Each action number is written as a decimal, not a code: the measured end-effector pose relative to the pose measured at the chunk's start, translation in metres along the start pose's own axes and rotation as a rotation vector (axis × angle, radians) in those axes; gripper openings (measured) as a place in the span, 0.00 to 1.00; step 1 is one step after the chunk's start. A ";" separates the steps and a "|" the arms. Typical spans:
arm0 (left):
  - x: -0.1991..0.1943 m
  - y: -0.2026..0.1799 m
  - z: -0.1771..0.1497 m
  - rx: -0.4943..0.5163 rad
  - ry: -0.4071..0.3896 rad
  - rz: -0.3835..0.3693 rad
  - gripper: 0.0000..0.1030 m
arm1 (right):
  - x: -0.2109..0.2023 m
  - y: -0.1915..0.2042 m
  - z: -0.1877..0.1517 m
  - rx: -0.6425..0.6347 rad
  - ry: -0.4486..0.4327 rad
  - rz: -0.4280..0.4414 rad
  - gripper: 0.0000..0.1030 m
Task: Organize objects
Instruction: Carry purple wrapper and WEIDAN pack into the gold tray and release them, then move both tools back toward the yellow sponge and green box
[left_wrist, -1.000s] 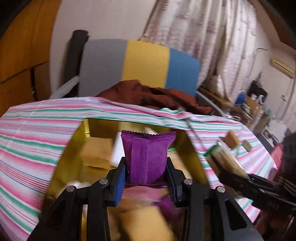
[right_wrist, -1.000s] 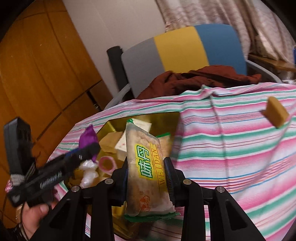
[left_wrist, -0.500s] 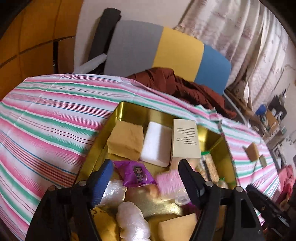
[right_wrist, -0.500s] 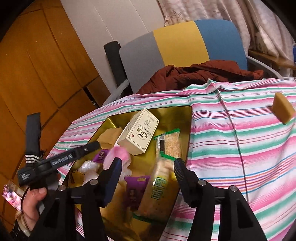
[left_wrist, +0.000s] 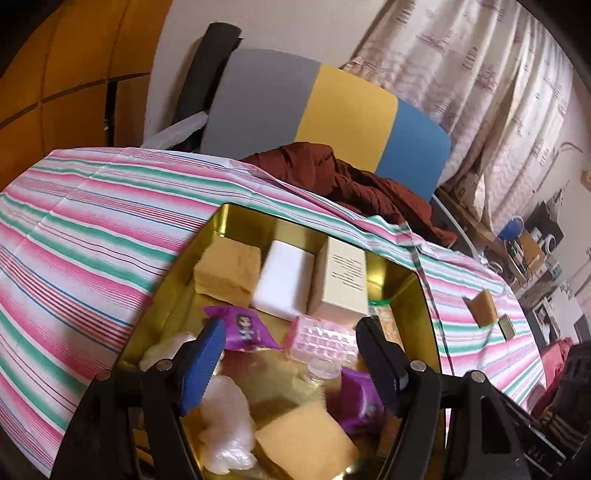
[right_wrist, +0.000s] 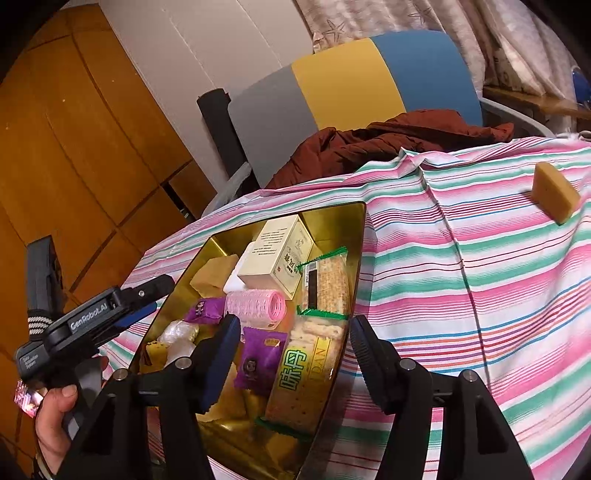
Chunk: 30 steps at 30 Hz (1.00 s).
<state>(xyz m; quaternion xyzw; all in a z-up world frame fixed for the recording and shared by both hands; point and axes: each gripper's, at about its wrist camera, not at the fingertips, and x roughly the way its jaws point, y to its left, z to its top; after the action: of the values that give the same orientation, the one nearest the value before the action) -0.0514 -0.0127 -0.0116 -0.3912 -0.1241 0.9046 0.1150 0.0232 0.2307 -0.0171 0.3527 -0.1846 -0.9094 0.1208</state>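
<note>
- Across the striped cloth (right_wrist: 461, 295): a crowded left part, a nearly bare right part.
- On the left part, a gold tin (right_wrist: 332, 208), packed with boxes, sponges and packets; most of the sorting judged done.
- Over the tin's near right corner, the right gripper (right_wrist: 293, 325): jaws spread, just been opening, pads clear of the cracker pack (right_wrist: 306, 369) lying below and between them along the tin's right wall.
- Over the tin's near left side, the left gripper (left_wrist: 290, 325): jaws spread wide, just been opening, pinching nothing, with a purple packet (left_wrist: 243, 330) lying loose in the tin just past the left pad.
- Out on the bare cloth, well apart from the tin, a lone sponge (right_wrist: 556, 197), probably next for sorting.
- From the right gripper: up and to the right, with only open cloth between.
- From the left gripper: far to the right (left_wrist: 480, 308), beyond the whole tin.
- Long axis in the right view: slanted, upper left to lower right, so askew to the line of the jaws.
- Judged nearer and better placed: the right hand; probably a swing rightward and forward, plus some wrist roll to bring the pads onto the sponge's short sides.
- Just beside the sponge, a small green-edged thing (left_wrist: 506, 328), too small to identify.
</note>
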 end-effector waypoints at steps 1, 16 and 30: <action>0.000 -0.003 -0.002 0.009 0.004 -0.007 0.72 | -0.001 0.000 0.000 0.000 -0.002 -0.003 0.61; 0.009 -0.034 -0.019 0.056 0.080 -0.053 0.72 | -0.010 -0.013 0.015 -0.046 -0.026 -0.126 0.73; 0.018 -0.100 -0.030 0.198 0.146 -0.116 0.72 | -0.025 -0.070 0.030 -0.002 -0.049 -0.252 0.81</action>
<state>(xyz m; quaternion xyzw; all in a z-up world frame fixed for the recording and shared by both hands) -0.0303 0.0913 -0.0118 -0.4351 -0.0481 0.8733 0.2138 0.0146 0.3101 -0.0110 0.3507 -0.1410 -0.9258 0.0014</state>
